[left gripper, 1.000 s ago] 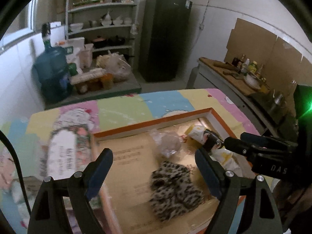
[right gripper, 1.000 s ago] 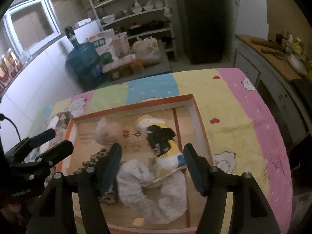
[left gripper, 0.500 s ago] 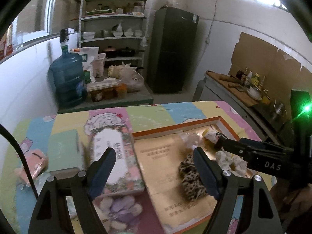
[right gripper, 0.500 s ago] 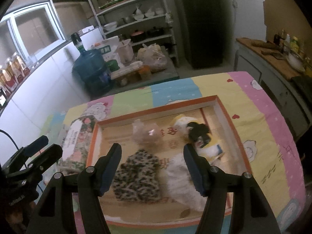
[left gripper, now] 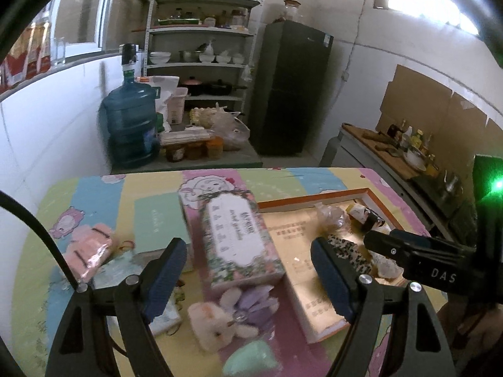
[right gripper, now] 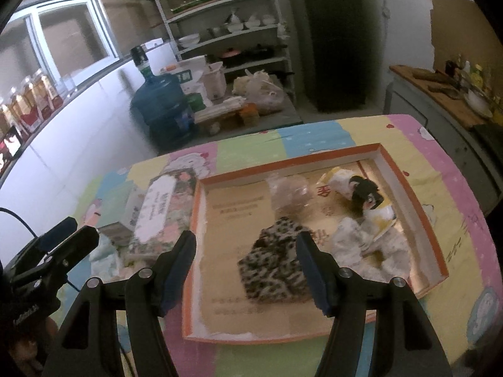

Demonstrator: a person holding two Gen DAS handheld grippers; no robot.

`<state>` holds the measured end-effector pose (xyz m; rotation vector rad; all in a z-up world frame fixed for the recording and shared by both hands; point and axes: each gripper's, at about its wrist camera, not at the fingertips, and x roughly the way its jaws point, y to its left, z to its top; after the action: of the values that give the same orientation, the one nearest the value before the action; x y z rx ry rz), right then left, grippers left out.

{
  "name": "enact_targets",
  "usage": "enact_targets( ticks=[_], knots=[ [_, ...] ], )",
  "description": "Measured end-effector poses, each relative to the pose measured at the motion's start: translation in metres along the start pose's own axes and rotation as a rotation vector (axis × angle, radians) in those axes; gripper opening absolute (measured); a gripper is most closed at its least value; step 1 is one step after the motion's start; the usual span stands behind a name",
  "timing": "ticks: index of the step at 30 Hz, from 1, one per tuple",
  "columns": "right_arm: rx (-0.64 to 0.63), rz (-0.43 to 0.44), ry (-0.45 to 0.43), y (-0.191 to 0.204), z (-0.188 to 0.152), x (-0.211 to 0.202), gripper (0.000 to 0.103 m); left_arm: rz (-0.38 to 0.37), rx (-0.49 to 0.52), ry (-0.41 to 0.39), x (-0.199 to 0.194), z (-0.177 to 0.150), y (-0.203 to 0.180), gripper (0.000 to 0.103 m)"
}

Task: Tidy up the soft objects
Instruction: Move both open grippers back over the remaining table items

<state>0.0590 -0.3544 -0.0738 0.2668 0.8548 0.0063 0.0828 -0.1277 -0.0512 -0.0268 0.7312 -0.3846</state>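
An orange-rimmed cardboard tray (right gripper: 437, 251) lies on the table and holds a leopard-print soft item (right gripper: 276, 267), a clear bagged item (right gripper: 287, 193), a white fluffy toy (right gripper: 371, 245) and a yellow doll with black hair (right gripper: 364, 190). Left of the tray, a white plush bunny (left gripper: 217, 323) with a purple piece (left gripper: 254, 301), a pink soft item (left gripper: 89, 251) and a mint soft item (left gripper: 251, 361) lie on the cloth. My left gripper (left gripper: 248, 279) is open and empty above the bunny. My right gripper (right gripper: 245, 270) is open and empty above the tray's left part.
A floral tissue box (left gripper: 235, 235) and a mint flat box (left gripper: 160, 223) lie left of the tray. The table has a pastel cartoon cloth (right gripper: 314, 138). Beyond it stand a blue water jug (left gripper: 130, 125), shelves (left gripper: 201, 47) and a dark fridge (left gripper: 292, 88). A counter (right gripper: 440, 94) is at the right.
Both grippers have drawn back and shifted left from the tray. The left view now shows the tissue box, bunny and pink item. Both stay open and empty.
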Motion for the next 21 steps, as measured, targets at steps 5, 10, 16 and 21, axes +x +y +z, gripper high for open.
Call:
enact_targets(
  ticks=[5,10,16,21],
  knots=[
    [-0.012,0.005,-0.007,0.023,-0.01,-0.007,0.068,0.007,-0.015,-0.009,-0.016,-0.008,0.019,0.081],
    [-0.027,0.005,-0.007,0.044,-0.018,-0.01,0.068,0.013,-0.04,-0.017,-0.03,-0.018,0.039,0.081],
    [-0.037,0.004,-0.001,0.067,-0.034,-0.015,0.068,0.015,-0.063,-0.014,-0.042,-0.028,0.062,0.081],
    [-0.047,0.008,-0.004,0.085,-0.044,-0.018,0.068,0.027,-0.08,-0.02,-0.054,-0.036,0.081,0.081]
  ],
)
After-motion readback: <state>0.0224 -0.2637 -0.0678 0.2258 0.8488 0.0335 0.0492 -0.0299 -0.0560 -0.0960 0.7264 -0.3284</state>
